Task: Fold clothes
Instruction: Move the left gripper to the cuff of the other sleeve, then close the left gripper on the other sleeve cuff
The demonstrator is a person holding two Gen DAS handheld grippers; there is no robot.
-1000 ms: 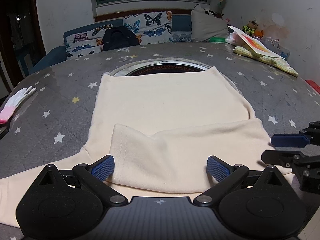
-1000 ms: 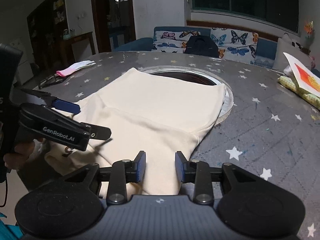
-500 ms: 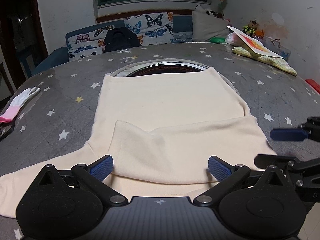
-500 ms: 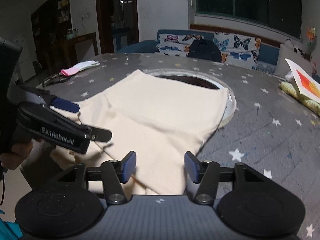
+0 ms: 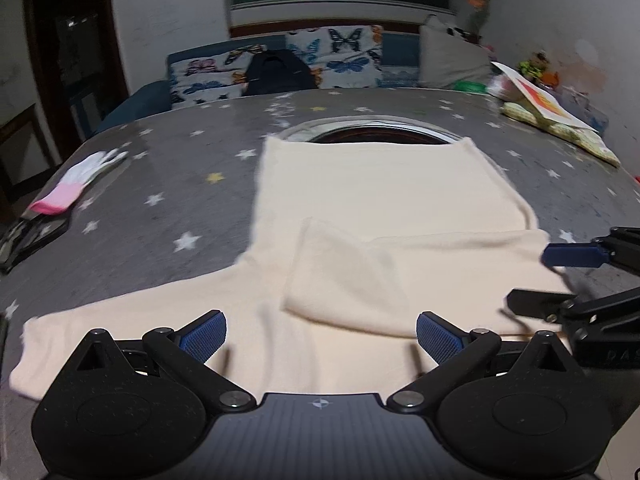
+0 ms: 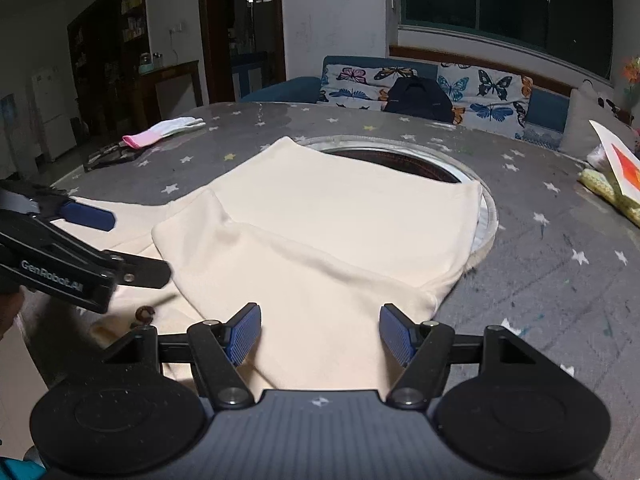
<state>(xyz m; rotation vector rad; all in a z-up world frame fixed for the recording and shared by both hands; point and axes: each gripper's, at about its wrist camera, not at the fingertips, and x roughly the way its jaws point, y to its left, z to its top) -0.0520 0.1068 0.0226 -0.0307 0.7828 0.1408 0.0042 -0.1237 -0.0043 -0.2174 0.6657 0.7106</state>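
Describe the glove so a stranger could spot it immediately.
Start at the grey star-printed table and go to its far left edge, away from the cream garment. The glove lies flat there: white, with a pink cuff, the only pink thing on that side.

Black hand-held gripper [image 6: 320, 334], ribbed blue pads [image 6: 244, 334]

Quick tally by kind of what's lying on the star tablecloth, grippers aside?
Cream garment: 1
Glove, white with a pink cuff: 1
Dark flat item beside the glove, too blurred to name: 1
Green patterned cloth: 1
White card with red print, on that cloth: 1
Total: 5
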